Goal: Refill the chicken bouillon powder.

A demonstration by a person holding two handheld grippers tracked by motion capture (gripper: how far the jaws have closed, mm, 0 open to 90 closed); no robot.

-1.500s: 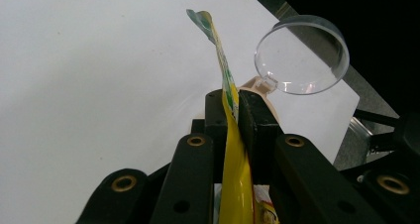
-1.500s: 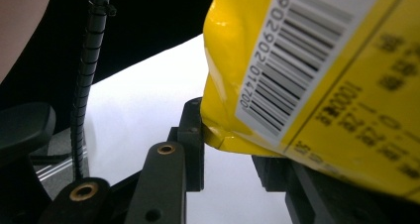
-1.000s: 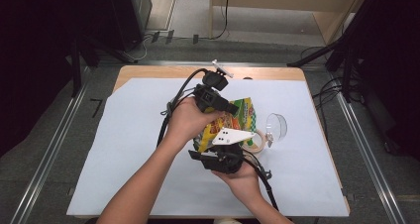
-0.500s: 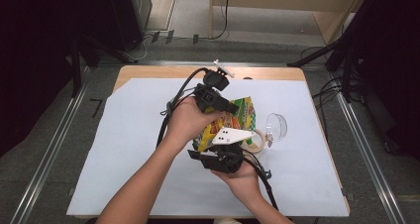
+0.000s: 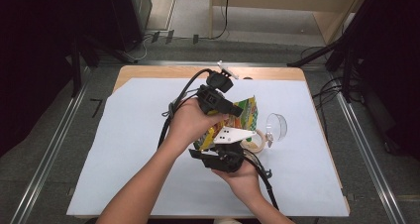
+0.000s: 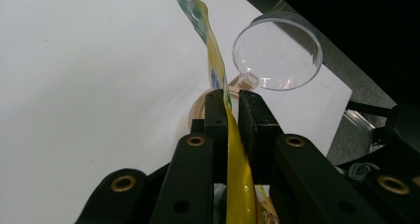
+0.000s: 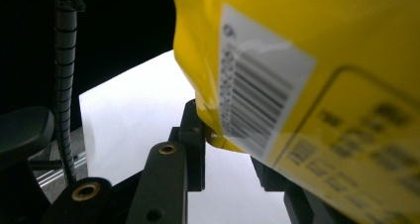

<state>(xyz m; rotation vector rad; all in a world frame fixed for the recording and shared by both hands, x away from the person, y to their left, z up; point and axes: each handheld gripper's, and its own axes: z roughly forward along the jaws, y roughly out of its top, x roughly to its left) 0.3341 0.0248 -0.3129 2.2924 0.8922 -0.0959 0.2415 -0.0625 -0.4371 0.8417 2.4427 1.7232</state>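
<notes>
The yellow snack bag (image 5: 236, 119) is held above the tabletop (image 5: 124, 149), just beside the clear lidded cup (image 5: 274, 127), apparently positioned for pouring or tearing. The left gripper (image 6: 229, 116) has its jaws clamped on the bag's flattened edge. The right gripper (image 7: 225, 144) grips the bag's lower corner, one jaw hidden behind the film. The cup's contents and the bag's opening cannot be made out.

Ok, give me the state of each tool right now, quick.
Left tool: shut on the snack bag, pinching its flat edge.
Right tool: closed on the snack bag's lower corner.
</notes>
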